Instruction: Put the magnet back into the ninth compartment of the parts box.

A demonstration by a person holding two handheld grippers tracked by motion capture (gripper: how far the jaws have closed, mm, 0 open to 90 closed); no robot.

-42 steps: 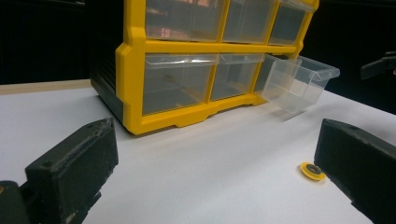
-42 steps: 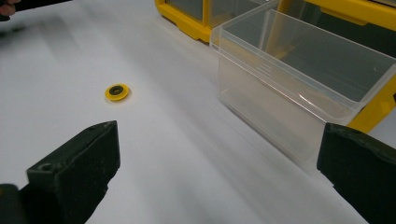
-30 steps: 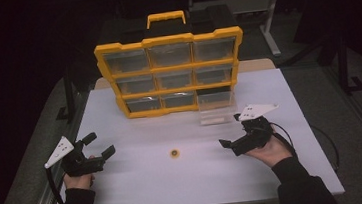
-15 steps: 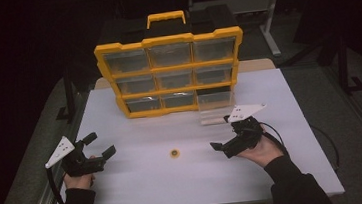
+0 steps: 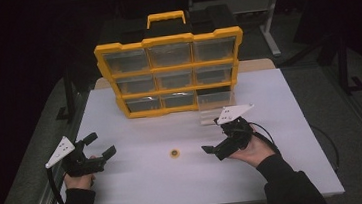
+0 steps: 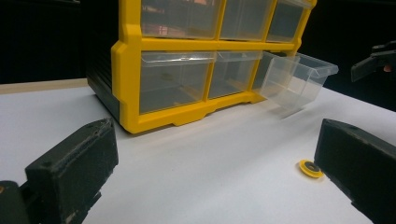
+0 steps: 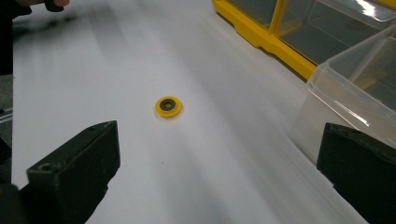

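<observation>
A small yellow washer [image 5: 175, 154] with a dark hole lies flat on the white table [image 5: 142, 186], also in the right gripper view as the washer [image 7: 168, 106]. My right gripper [image 5: 212, 138] is open just right of it, jaws pointing at it; the gripper [image 7: 219, 182] holds nothing. My left gripper [image 5: 100, 144] is open at the table's left, well away from the washer [image 6: 310, 168], which lies by its right jaw. A yellow organizer [image 5: 171, 73] of clear drawers stands behind. Its bottom-right drawer [image 5: 215, 106] is pulled out, tilted down onto the table.
The pulled-out drawer [image 7: 355, 93] lies close to my right gripper's right jaw. The organizer [image 6: 187, 79] blocks the table's far middle. Bare table runs between the two grippers and along the front edge. Table edges lie close outside each hand.
My right gripper has moved left and slightly forward toward the washer, its jaws swinging to face it. The left gripper has stayed almost still.
</observation>
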